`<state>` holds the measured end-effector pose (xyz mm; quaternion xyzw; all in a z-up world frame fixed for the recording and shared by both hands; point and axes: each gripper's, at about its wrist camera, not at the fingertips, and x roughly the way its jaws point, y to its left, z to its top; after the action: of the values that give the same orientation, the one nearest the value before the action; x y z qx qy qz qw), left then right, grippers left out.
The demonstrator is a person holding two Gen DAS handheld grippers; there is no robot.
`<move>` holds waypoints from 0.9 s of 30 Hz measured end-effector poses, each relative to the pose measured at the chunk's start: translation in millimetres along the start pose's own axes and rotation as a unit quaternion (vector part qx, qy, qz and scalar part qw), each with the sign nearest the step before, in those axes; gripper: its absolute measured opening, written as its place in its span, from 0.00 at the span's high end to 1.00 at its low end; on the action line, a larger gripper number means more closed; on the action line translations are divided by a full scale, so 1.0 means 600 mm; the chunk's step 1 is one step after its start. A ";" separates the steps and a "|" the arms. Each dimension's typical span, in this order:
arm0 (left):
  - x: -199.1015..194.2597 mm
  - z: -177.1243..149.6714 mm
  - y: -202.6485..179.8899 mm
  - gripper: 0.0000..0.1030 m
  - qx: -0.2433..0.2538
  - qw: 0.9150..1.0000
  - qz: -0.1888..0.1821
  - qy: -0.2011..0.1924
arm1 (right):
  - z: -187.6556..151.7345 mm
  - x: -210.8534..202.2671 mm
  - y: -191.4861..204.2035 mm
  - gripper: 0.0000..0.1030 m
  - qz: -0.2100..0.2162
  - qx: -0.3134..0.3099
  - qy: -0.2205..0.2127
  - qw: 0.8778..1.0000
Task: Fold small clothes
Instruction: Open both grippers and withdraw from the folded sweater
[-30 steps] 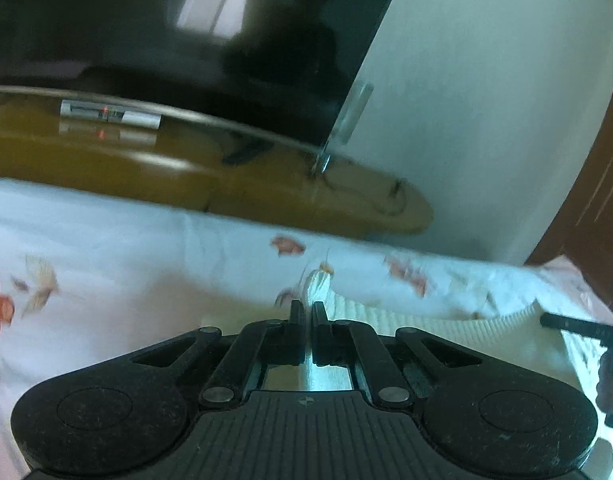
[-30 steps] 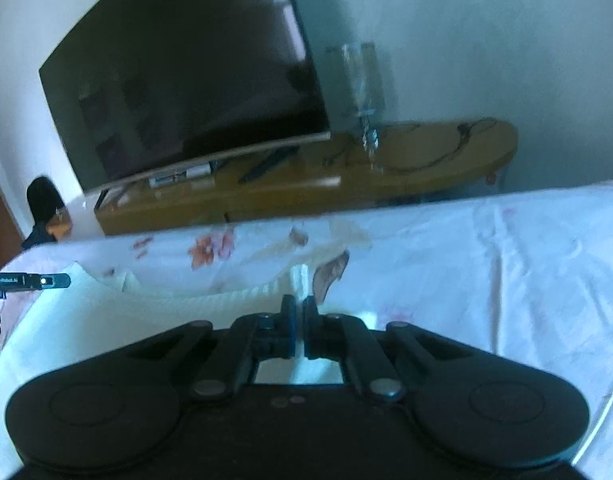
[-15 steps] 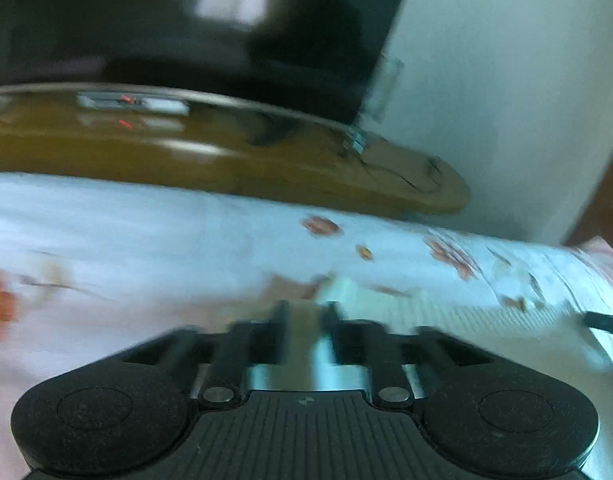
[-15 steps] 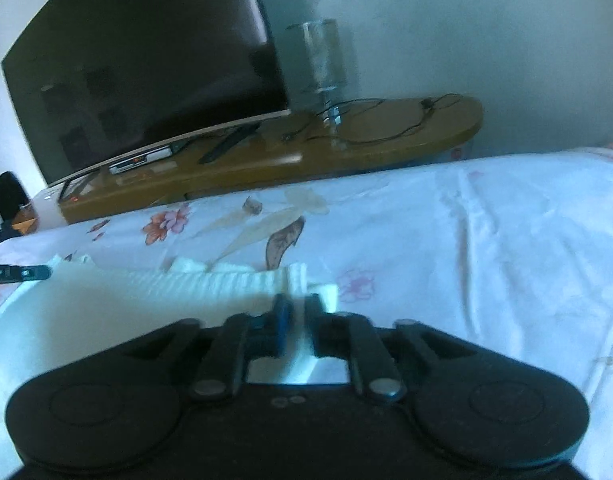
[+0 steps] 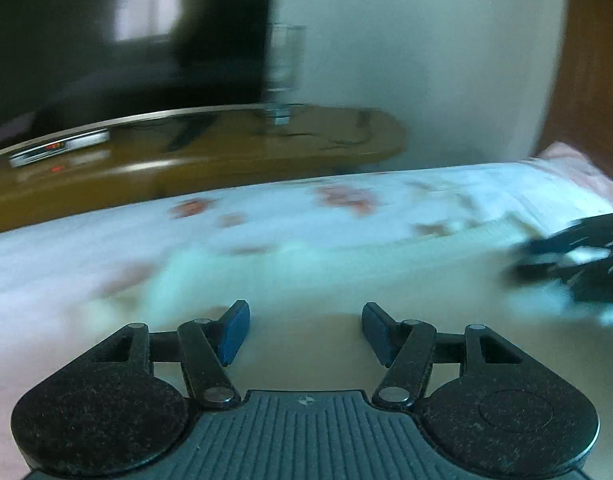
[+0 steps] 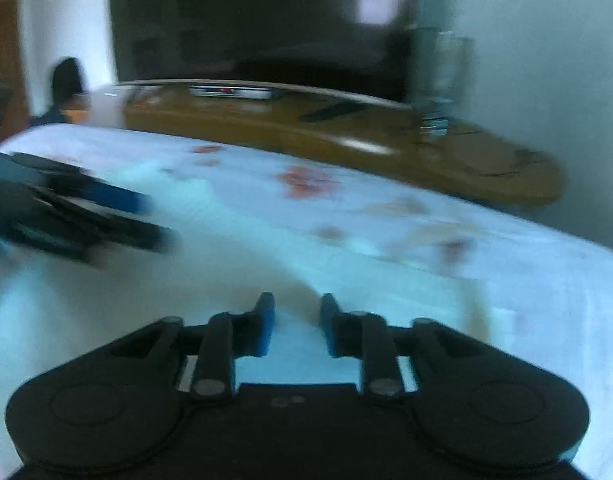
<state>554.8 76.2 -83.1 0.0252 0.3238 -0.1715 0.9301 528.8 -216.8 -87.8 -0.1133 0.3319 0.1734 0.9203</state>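
- A pale cream garment (image 5: 306,280) is lying spread on a bed, directly beneath and ahead of both grippers — its edges are smeared by motion blur, so its exact outline cannot be told.
- In the right wrist view the same garment (image 6: 234,264) is filling the near left part of the bed, with a curved edge running toward the near right.
- The left gripper (image 5: 304,332) is hovering over the cloth with its fingers spread wide apart; nothing is sitting between the blue pads (image 5: 234,334).
- The right gripper (image 6: 294,324) is likewise holding its fingers parted, with only cloth showing in the gap and nothing pinched.
- Each gripper is appearing in the other's view: the right one as a dark blur at the far right edge of the left wrist view, the left one as dark streaks at the left of the right wrist view.
- Under the garment, a white bedsheet (image 5: 266,216) with reddish flower prints is covering the bed.
- Beyond the far edge of the bed, a long wooden TV stand (image 6: 346,140) is running across the scene.
- A large dark television (image 6: 258,20) is standing on it — to its right, a clear glass object (image 5: 284,64) is standing too, blurred.
- A pale wall (image 5: 418,48) is rising behind everything.
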 end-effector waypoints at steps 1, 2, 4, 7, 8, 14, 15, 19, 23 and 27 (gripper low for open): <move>-0.007 -0.008 0.021 0.39 -0.009 1.000 0.014 -0.004 | -0.010 -0.008 -0.028 0.59 -0.041 0.008 0.001 0.999; -0.012 -0.016 0.042 0.39 -0.025 1.000 0.016 -0.006 | -0.021 -0.017 -0.060 0.63 -0.059 0.028 0.007 0.998; -0.015 -0.020 0.051 0.39 -0.037 0.999 0.013 -0.013 | -0.041 -0.028 -0.120 0.59 -0.047 0.089 0.013 0.995; -0.029 -0.002 0.028 0.39 -0.043 0.999 0.028 -0.019 | -0.041 -0.033 -0.139 0.63 -0.045 0.117 0.008 0.992; -0.047 -0.001 0.018 0.39 -0.037 0.999 0.021 -0.033 | -0.035 -0.042 -0.130 0.67 -0.060 0.112 0.001 0.992; -0.081 -0.033 -0.108 0.39 0.031 0.998 -0.055 -0.019 | -0.030 -0.095 0.000 0.70 0.051 0.051 -0.024 0.997; -0.075 -0.044 -0.123 0.39 0.037 0.997 -0.064 -0.006 | -0.033 -0.089 0.023 0.71 0.059 0.038 -0.017 0.997; -0.079 -0.071 -0.130 0.39 0.048 0.998 -0.048 -0.011 | -0.053 -0.072 0.069 0.70 0.049 0.002 -0.002 0.999; -0.115 -0.097 -0.063 0.39 0.028 0.999 -0.012 -0.012 | -0.070 -0.091 0.001 0.70 -0.033 0.023 0.010 0.999; -0.159 -0.099 -0.053 0.39 -0.010 1.000 0.023 -0.016 | -0.072 -0.132 -0.019 0.72 -0.053 0.052 0.017 0.997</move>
<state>439.2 84.5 -69.5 0.0206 0.3104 -0.1473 0.9389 451.4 -260.5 -67.8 -0.0859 0.3494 0.1047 0.9271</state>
